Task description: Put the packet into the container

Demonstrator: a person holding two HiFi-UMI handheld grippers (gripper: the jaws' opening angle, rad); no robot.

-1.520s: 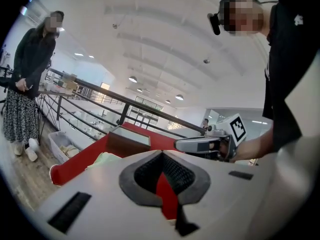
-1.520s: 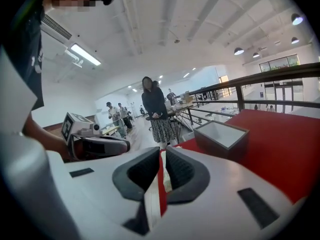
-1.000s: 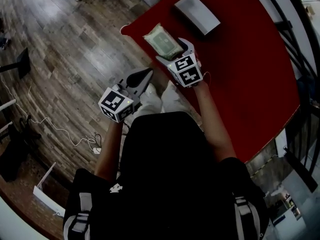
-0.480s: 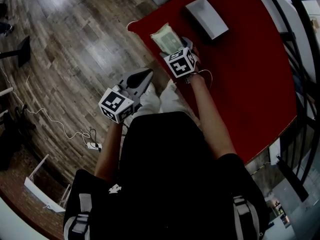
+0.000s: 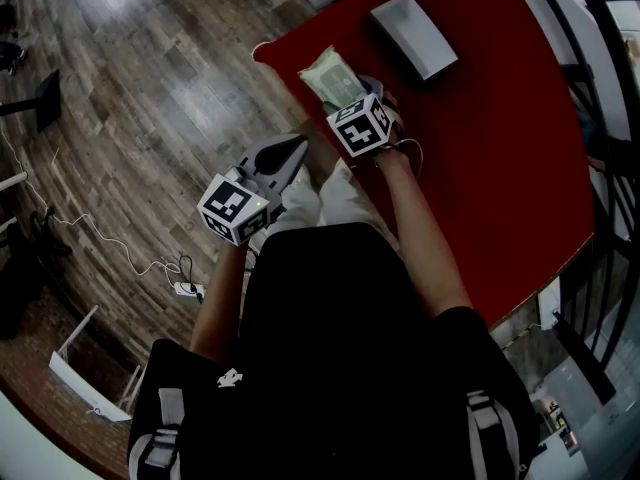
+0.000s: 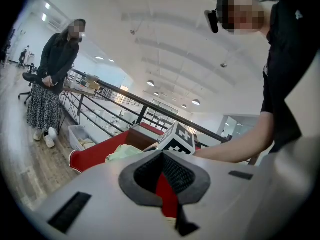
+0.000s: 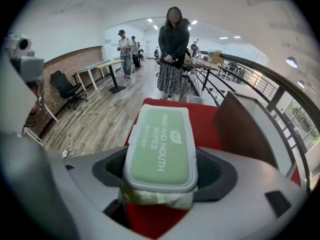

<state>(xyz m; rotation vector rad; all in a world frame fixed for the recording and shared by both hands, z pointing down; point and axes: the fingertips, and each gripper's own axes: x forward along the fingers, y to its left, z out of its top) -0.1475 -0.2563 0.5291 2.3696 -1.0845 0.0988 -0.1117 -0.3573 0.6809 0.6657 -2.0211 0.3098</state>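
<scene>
The packet (image 5: 333, 76) of wipes lies flat on the red counter (image 5: 500, 168), near its left edge. The gray container (image 5: 414, 35) stands open a little farther away and to the right, apart from it.

The right claw (image 7: 159, 181) points steeply down over the near end of the packet. Its jaws have just been closing, and the packet sits between them. In the right gripper view the dark pads meet both long sides, so the claw appears to be grasping the packet, which has not yet left the counter. The left claw (image 6: 165, 181) hangs off the counter's near left side, clenched and empty.

The step in hand looks like securing the grasp before the lift. The hard green lid is on top and the wrap below it is soft and a little crumpled. A grip set low on the wrap alone would probably let the packet sag or slip, so the pads should press level with the lid's rim.

Because the hold is at the near end, the far end may droop. A straight lift, kept level, should help it clear the container's near wall. The packet's length should then be turned to match the container's long side before it is lowered and released.
</scene>
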